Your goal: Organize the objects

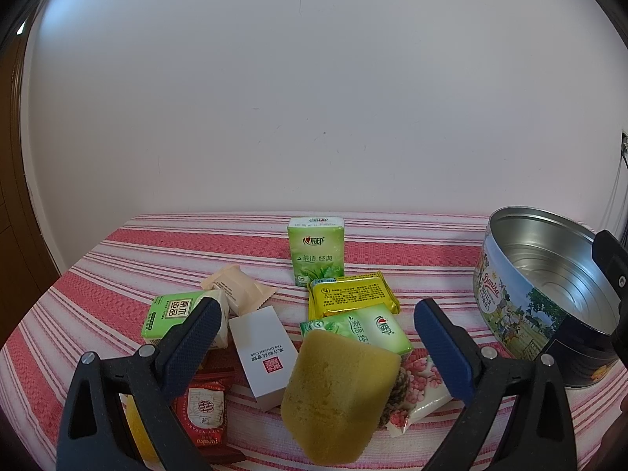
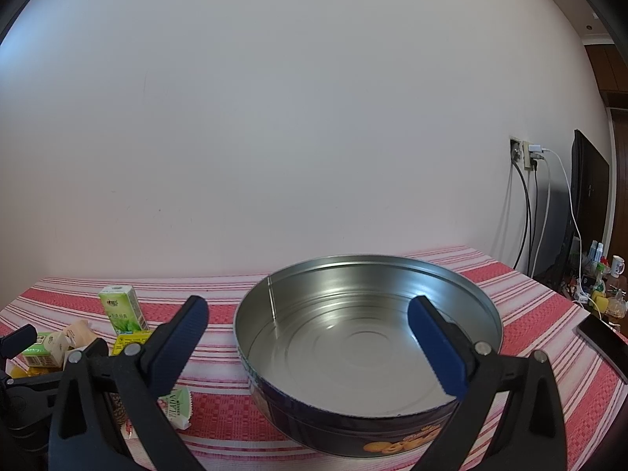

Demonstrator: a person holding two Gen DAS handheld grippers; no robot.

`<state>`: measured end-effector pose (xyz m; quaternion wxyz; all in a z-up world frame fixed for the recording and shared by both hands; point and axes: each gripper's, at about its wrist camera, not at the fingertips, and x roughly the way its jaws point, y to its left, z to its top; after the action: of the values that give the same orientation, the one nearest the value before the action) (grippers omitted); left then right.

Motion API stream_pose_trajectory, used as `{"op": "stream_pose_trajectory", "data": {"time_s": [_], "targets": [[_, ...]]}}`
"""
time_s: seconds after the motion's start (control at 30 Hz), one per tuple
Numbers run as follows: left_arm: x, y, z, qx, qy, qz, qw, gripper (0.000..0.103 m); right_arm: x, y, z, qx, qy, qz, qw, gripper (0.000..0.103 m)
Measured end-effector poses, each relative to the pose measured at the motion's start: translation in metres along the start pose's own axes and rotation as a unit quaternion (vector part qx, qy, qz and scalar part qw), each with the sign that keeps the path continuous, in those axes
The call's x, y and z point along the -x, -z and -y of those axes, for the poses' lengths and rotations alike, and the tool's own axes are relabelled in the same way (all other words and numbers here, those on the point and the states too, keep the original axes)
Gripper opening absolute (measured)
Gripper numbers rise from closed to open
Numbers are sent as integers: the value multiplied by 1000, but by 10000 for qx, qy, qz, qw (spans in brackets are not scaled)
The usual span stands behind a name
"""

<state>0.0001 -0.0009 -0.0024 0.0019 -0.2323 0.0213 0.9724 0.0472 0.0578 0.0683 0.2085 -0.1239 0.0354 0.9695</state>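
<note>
My left gripper [image 1: 314, 316] is open above a pile of small items: a yellow sponge [image 1: 337, 396], a white box [image 1: 263, 355], green tissue packs [image 1: 367, 327], a yellow packet [image 1: 351, 294] and a red candy packet [image 1: 204, 410]. One green tissue pack [image 1: 317, 250] stands upright behind them. My right gripper [image 2: 308, 316] is open, its fingers either side of the near rim of an empty round cookie tin [image 2: 369, 337]. The tin also shows in the left wrist view [image 1: 545, 286], at the right.
A pink striped cloth [image 1: 157, 243] covers the table against a white wall. A phone [image 2: 602, 339] lies at the table's right edge. Cables hang from a wall socket [image 2: 526, 153]. A cluttered side surface [image 2: 596, 282] is beyond the table's right end.
</note>
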Motion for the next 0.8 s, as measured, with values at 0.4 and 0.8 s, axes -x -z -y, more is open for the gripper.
{"op": "stream_pose_trajectory", "data": {"time_s": [0.4,0.8], "targets": [[3,2,-1,10,29,-24,10000,100,0,1,1,-6,-25,-5,10000,103],[6,-1,-5,18,51,-68,10000,100,-2,2,-2,28,-55,-61,10000,103]]}}
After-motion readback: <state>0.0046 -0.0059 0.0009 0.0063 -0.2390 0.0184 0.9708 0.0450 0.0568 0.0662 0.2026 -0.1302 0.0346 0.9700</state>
